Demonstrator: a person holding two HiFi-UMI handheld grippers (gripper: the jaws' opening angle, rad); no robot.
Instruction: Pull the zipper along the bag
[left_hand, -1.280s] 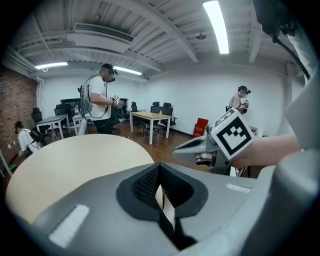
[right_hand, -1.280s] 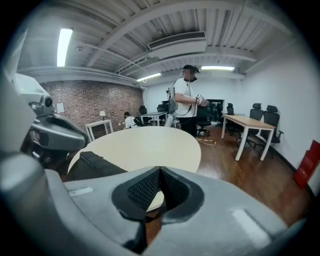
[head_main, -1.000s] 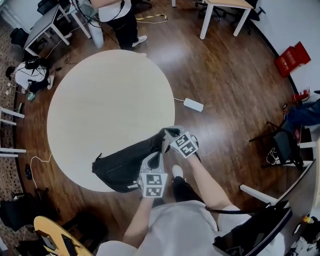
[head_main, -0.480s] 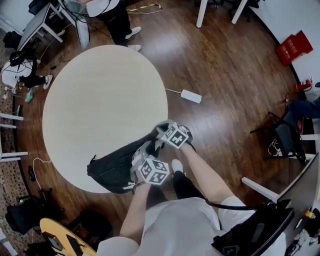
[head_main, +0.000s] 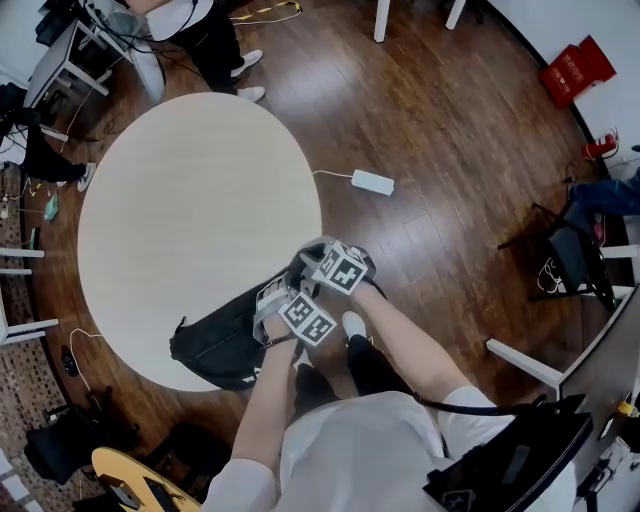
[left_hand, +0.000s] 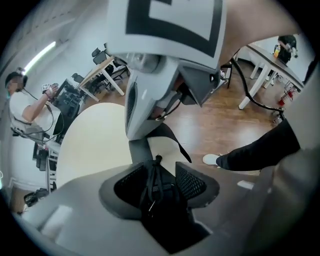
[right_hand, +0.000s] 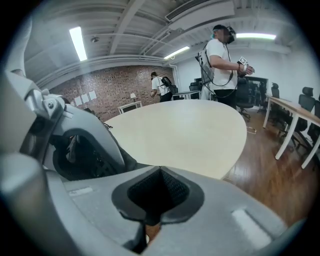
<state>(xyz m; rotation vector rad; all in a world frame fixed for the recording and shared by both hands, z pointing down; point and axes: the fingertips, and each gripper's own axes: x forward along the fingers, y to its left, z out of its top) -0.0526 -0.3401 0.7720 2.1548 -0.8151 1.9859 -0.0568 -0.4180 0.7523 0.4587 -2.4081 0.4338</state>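
One black bag (head_main: 215, 345) on one round table (head_main: 190, 200), wood floor (head_main: 450, 130); left gripper (left_hand: 159, 172) jaws, just opening, straddle the zipper cord (left_hand: 151, 187); right gripper (right_hand: 160, 185) jaws closed.

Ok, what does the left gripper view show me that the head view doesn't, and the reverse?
Left gripper view only: the black pull cord of the zipper standing between the fingers of the left gripper, which have just been opening and do not pinch it. Head view only: the whole outline of the black bag at the near edge of the round table, and a white power strip on the floor. Both: the table and the bag.
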